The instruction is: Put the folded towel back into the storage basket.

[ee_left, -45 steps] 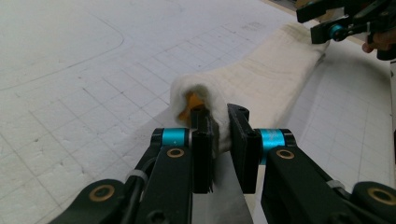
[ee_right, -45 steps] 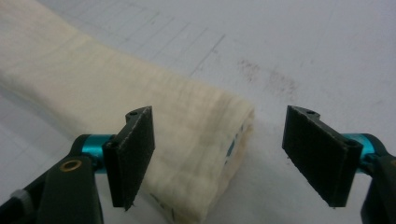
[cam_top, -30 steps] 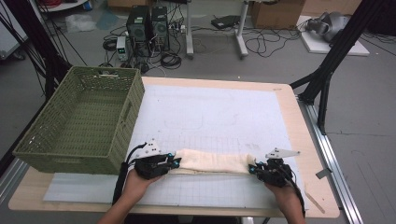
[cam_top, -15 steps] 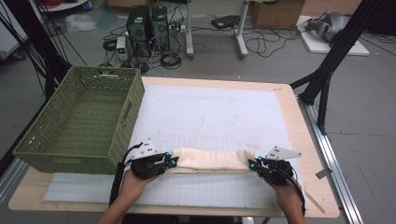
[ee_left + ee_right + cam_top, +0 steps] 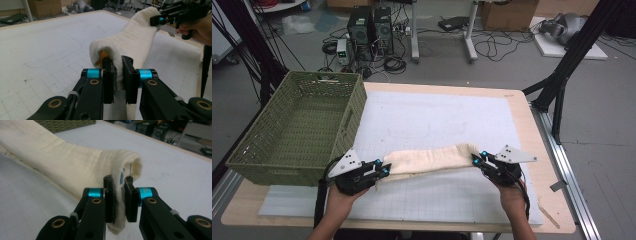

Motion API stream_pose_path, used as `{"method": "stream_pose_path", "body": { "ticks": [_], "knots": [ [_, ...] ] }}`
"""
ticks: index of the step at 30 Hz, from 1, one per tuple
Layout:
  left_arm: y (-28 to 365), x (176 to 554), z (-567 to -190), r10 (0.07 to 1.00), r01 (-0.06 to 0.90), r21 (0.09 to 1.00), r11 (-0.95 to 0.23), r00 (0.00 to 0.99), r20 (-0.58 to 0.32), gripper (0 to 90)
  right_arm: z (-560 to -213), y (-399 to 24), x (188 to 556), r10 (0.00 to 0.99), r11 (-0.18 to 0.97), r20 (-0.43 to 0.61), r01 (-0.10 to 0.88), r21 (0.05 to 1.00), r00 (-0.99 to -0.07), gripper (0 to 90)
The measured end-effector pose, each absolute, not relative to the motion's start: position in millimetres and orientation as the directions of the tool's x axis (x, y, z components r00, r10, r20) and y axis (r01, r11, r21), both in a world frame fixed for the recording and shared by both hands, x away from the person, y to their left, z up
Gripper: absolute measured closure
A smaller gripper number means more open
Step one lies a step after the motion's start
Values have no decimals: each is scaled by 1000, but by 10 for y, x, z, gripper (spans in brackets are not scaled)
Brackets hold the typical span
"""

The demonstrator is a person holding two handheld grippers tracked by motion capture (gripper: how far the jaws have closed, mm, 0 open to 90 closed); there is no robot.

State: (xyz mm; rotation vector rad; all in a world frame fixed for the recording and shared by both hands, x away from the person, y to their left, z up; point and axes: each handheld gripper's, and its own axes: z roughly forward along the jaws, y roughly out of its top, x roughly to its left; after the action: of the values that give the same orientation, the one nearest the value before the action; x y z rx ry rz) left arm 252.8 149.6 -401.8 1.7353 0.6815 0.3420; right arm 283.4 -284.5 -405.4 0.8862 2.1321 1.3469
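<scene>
A cream cloth [image 5: 432, 157], folded into a long band, hangs stretched between my two grippers just above the white mat. My left gripper [image 5: 384, 171] is shut on its left end; in the left gripper view the black pads pinch the cloth [image 5: 130, 45] and an orange patch shows inside the fold. My right gripper [image 5: 476, 160] is shut on the right end, where the cloth [image 5: 75, 167] curls over the jaws and shows blue marks. The right gripper [image 5: 160, 20] and its hand also appear far off in the left gripper view.
A green woven basket [image 5: 297, 127] stands on the table's left side, close to my left hand. The white gridded mat [image 5: 432, 120] covers most of the wooden table [image 5: 522, 107]. Computer cases, cables and black frame legs stand on the floor beyond.
Both grippers have risen with the cloth, which now hangs off the mat and sags slightly in the middle. The left hand also shifted a little across the table.
</scene>
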Motion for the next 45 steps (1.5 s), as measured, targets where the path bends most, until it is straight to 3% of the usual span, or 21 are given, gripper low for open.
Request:
{"method": "stream_pose_path", "body": {
  "ticks": [15,27,45],
  "knots": [
    [1682,2397,-3754,635,191,973,-127,770,-68,811,-3797,-2562,3094,725,299,-99,182,937,-681,818],
    [1861,2343,-3527,678,106,986,-128,735,10,812,-3427,-2185,3533,713,274,-95,152,950,-695,817],
    [2174,2298,-3361,742,70,993,-91,670,21,813,-3030,-1672,3963,657,239,-84,102,966,-749,817]
  ]
}}
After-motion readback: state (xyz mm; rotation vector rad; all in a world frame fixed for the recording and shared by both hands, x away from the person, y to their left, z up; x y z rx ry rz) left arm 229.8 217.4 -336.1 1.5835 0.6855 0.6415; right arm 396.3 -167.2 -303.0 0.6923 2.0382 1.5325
